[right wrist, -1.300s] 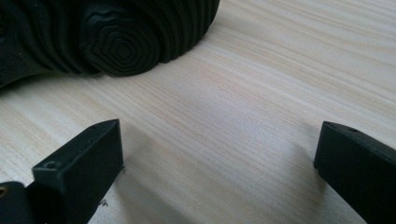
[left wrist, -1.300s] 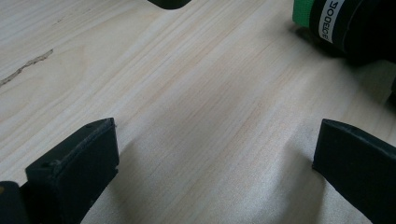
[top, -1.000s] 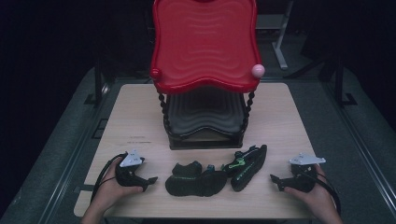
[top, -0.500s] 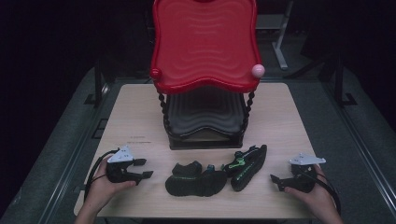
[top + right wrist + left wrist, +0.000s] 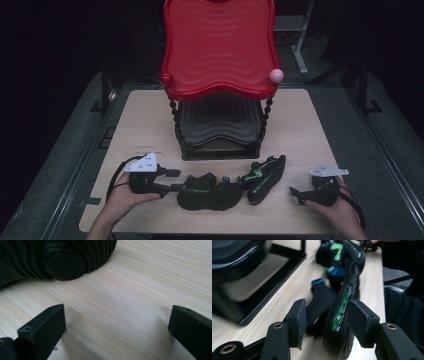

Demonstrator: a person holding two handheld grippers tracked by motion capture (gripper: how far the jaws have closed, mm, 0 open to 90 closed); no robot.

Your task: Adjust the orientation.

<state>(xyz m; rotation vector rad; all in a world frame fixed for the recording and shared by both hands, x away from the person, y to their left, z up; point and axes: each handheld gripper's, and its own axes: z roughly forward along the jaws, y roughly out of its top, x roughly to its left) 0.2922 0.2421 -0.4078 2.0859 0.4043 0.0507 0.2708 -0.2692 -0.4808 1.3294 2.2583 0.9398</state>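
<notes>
While the left gripper (image 5: 325, 326) closes on the near black-and-green rubber sandal's (image 5: 342, 315) heel at the pale wooden table's (image 5: 150, 120) front, seemingly thinly, it could slip; the right gripper (image 5: 117, 322) rests open.

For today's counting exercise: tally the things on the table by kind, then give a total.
Shoes: 2 (left shoe, right shoe)
Two-tier shelf: 1
Hand-held grippers: 2 (left, right)
Total: 5

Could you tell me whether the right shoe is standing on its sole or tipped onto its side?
Tipped. The right shoe lies on its side on the table; its ridged sole faces sideways, not down.
</notes>
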